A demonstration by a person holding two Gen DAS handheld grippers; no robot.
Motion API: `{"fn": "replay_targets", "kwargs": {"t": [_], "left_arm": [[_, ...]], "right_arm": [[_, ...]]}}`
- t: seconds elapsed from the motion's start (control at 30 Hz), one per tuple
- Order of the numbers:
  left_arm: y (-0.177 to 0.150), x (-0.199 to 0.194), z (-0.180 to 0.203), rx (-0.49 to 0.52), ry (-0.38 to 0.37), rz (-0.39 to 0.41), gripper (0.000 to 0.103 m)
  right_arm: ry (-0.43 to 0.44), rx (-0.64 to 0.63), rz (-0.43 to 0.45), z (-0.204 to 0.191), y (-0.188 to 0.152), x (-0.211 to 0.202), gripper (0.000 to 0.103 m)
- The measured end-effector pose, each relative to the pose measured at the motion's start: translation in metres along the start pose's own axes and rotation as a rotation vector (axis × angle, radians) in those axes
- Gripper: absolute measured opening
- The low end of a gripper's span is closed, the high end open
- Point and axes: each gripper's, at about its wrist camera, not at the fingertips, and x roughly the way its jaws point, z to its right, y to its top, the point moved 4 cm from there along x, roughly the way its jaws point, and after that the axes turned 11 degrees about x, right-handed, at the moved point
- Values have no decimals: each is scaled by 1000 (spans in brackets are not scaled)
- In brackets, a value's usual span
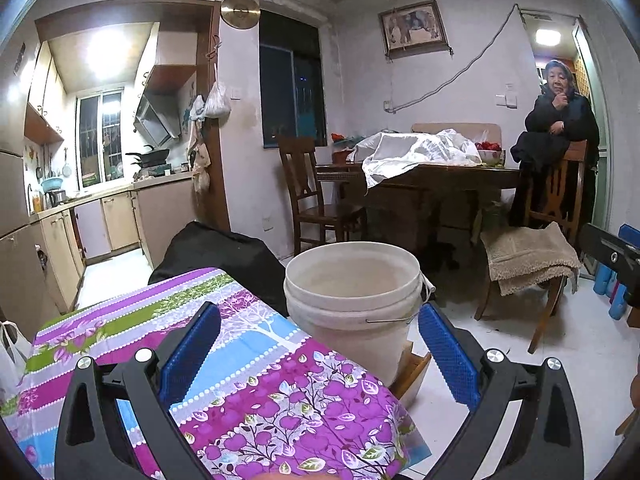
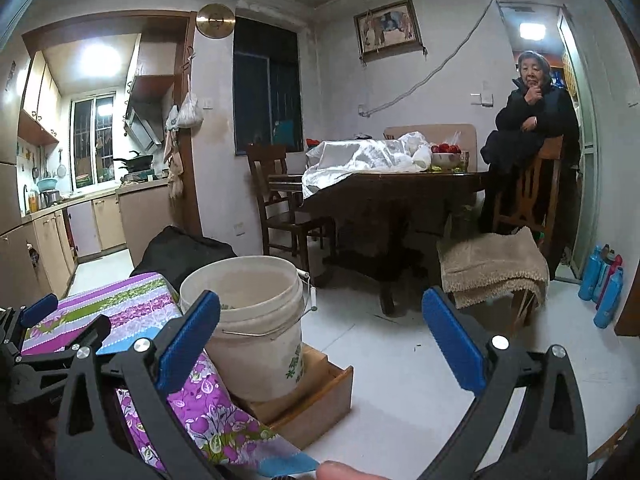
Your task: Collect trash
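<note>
Left wrist view: left tool (image 1: 320,354) hangs with jaws spread wide and empty over the floral-cloth table (image 1: 120,328). Just right of the table stands the white bucket (image 1: 352,292), upright on a wooden box (image 2: 316,396). Its interior looks nearly empty; collection appears barely begun. Right tool (image 2: 320,340) is likewise spread and empty. No trash item is identifiable.

Both claws — left claw (image 1: 320,354), right claw (image 2: 320,346) — black frames, silver screws, ribbed blue pads (image 1: 450,354).
</note>
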Motion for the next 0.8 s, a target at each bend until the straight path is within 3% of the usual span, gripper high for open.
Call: {"fn": "replay_targets", "kwargs": {"t": [0.67,0.8], "left_arm": [[-10,17,17,27,-46,-48,99],[-12,19,16,17,-22,-44,99]], "right_arm": [[-4,-30,-67,-7,-15,9,98],[-6,-34,-68,-8,-16,9,98]]}}
